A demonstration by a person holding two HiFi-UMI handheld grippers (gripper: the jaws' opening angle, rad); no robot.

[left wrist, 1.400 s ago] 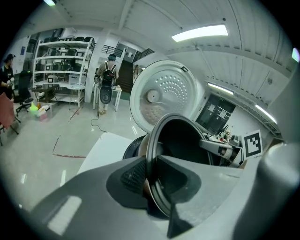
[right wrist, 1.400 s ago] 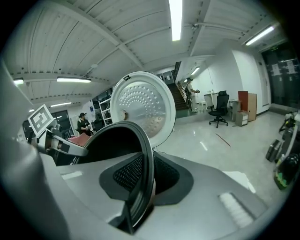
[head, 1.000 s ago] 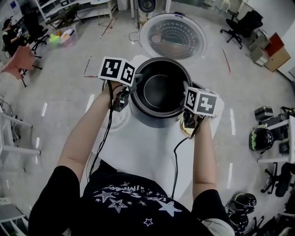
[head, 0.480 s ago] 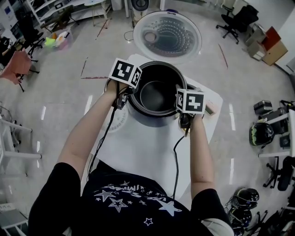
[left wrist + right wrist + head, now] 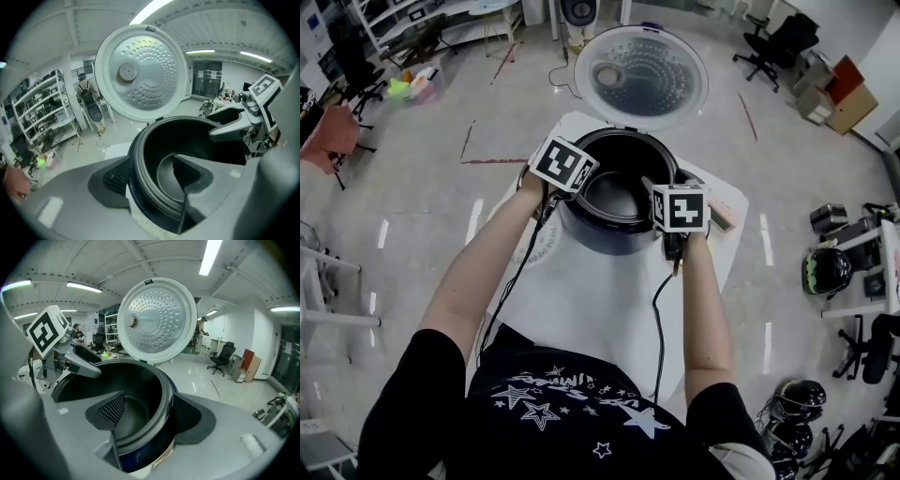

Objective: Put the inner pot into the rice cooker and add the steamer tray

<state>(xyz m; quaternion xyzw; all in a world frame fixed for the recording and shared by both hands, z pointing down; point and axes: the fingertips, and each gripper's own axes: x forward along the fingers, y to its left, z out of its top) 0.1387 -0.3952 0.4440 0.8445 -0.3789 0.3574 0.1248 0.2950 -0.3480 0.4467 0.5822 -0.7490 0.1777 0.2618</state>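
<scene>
The dark inner pot (image 5: 614, 199) sits low in the dark blue rice cooker (image 5: 609, 242), whose round lid (image 5: 642, 77) stands open behind it. My left gripper (image 5: 565, 190) is shut on the pot's left rim (image 5: 140, 154), one jaw outside and one inside. On the opposite side, my right gripper (image 5: 664, 208) is shut on the right rim (image 5: 161, 399) the same way. A strip of the blue cooker body (image 5: 145, 453) shows just under the rim. Each gripper view shows the other gripper across the pot. A pale round piece (image 5: 536, 251) lies on the table left of the cooker.
The cooker stands on a small white table (image 5: 600, 309) with its edges close on every side. A flat pinkish item (image 5: 724, 214) lies right of the cooker. Office chairs, shelves and helmets (image 5: 827, 272) stand on the shiny floor around.
Both grippers have carried the pot away from me and down into the cooker body. They stand closer together and lower than a second ago.
</scene>
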